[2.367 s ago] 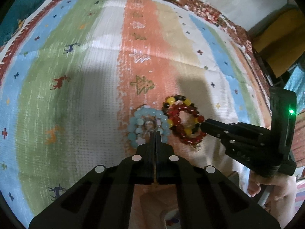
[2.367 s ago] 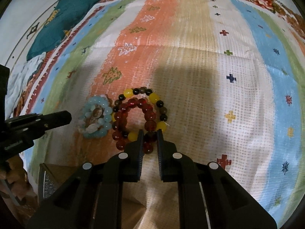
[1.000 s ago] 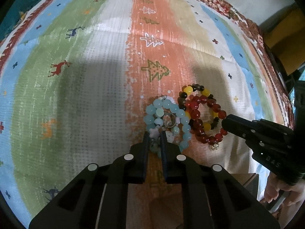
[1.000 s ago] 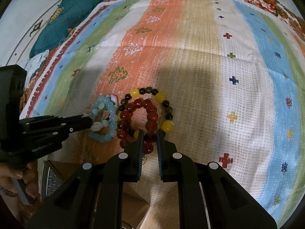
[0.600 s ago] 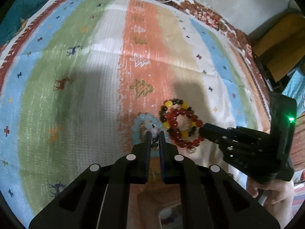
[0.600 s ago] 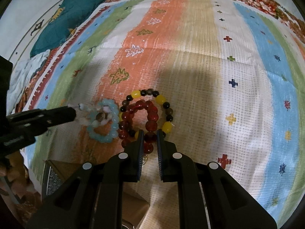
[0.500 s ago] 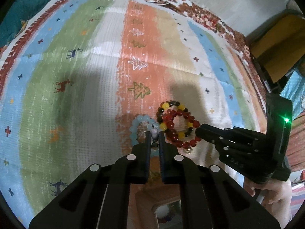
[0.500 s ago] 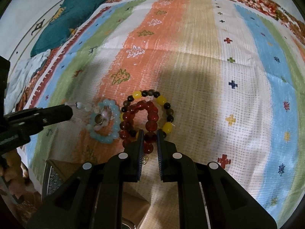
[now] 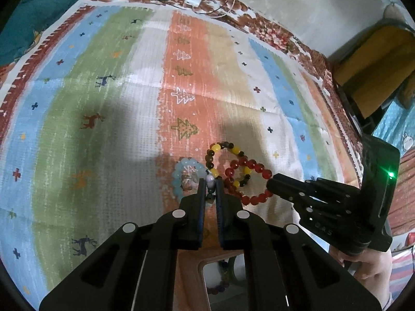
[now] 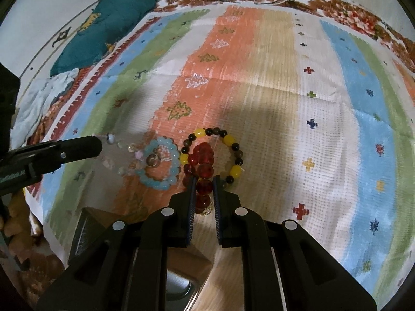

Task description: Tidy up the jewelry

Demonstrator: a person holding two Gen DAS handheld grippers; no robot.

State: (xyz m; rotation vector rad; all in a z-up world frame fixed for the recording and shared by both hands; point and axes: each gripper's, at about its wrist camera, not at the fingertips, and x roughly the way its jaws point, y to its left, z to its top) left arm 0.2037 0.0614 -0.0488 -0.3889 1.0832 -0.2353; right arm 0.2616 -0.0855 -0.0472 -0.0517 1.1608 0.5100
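Both strands look light and limp: the left gripper point(image 9: 210, 185) pinches the pale bead bracelet point(image 10: 122, 153), the right gripper point(image 10: 203, 185) clamps the red bead bracelet point(image 10: 203, 164), near the bed's point(image 10: 285, 77) front edge.

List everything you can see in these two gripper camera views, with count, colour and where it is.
Red bead bracelet: one, dark red, held by right gripper.
Pale bead bracelet: one, clear and whitish, stretched from left gripper.
Light blue bracelet: one, on orange stripe.
Yellow and dark bracelet: one, beside the red one.
Striped blanket: one, multicolour, under everything.
Teal cushion: one, far left.
White charger: one, far edge.
Left gripper: black, closed on pale beads.
Right gripper: black, closed on red beads.
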